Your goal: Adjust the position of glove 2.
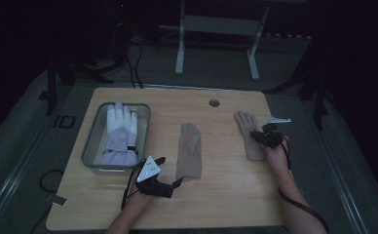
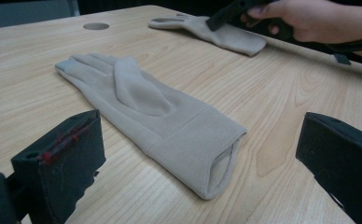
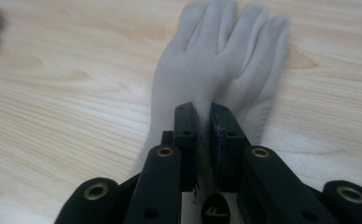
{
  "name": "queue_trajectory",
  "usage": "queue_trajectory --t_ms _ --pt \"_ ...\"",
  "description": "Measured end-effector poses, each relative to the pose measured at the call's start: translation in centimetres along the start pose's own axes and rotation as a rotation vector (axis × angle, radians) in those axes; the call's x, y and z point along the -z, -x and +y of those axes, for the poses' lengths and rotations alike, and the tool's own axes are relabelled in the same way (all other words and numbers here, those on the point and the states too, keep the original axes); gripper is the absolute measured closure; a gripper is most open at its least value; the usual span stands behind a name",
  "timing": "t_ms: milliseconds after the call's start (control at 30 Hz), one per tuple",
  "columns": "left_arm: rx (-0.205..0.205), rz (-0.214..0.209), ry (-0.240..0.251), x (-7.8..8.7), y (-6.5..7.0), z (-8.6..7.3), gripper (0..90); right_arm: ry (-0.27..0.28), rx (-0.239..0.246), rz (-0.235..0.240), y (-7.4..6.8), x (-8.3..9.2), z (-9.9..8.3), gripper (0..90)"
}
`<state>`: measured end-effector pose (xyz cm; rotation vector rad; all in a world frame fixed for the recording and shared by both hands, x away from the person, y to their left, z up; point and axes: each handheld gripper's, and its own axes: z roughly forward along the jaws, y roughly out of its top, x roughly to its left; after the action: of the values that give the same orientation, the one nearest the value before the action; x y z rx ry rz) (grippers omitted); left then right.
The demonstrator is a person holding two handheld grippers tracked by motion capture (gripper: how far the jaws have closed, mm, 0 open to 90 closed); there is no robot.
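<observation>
We see the right tongs [image 3: 204, 123] pinching a fold of the right beige glove [image 1: 248, 134], which lies flat at 3 o'clock on the bench [image 1: 226, 190]. The left tongs [image 2: 193, 154] stand spread before the cuff of the centre beige glove [image 2: 156, 116].

We hold black left tongs [image 1: 177, 183] with a white three-cornered plate on top, dotted with small holes. Our right tongs [image 3: 204, 122] are black too, with gold rings around the screw holes. Black cables trail back along our bare arms.
</observation>
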<state>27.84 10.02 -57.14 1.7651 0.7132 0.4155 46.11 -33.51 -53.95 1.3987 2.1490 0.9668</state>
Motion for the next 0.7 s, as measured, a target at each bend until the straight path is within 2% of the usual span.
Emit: queue_trajectory --t_ms 67,100,133,200,267,367,400,433,467,567,667,700 --pt "0.004 0.0 0.002 0.0 0.0 0.0 1.3 0.04 -0.049 0.026 -0.5 1.5 0.3 82.6" --pt "0.006 0.0 0.001 0.0 -0.1 0.0 1.3 0.04 -0.049 0.026 -0.5 1.5 0.3 82.6" --pt "0.006 0.001 0.001 0.0 -0.1 0.0 1.3 0.053 -0.067 0.042 -1.0 2.6 0.5 82.7" --pt "0.011 0.004 0.006 0.0 -0.1 0.0 1.3 0.055 -0.061 0.043 -1.4 3.1 0.6 82.8" --pt "0.001 0.008 0.012 0.2 -0.1 0.2 1.3 0.076 -0.043 0.047 -2.5 4.8 0.9 82.8" --pt "-0.002 0.012 0.017 0.2 0.0 0.2 1.3 0.114 -0.061 0.058 -3.6 6.5 0.8 82.8" --pt "-0.003 0.014 0.016 0.2 0.0 0.3 1.3 0.116 -0.054 0.047 -4.0 6.9 0.6 82.8" --pt "-0.005 0.015 0.016 0.2 0.0 0.3 1.3 0.125 -0.053 0.035 -4.4 7.2 0.4 82.7" --pt "-0.006 0.014 0.016 0.2 0.0 0.3 1.3 0.137 -0.062 0.042 -4.7 7.5 0.1 82.7" --pt "-0.013 0.013 0.015 0.2 0.1 0.3 1.3 0.155 -0.105 0.027 -5.4 7.9 -0.9 82.7" --pt "-0.048 0.006 0.009 0.2 0.2 0.4 1.3 0.131 -0.116 0.007 -6.2 7.7 -2.0 82.7" --pt "-0.059 0.012 0.012 0.2 0.2 0.5 1.3 0.123 -0.14 0.004 -6.4 7.6 -2.4 82.7"
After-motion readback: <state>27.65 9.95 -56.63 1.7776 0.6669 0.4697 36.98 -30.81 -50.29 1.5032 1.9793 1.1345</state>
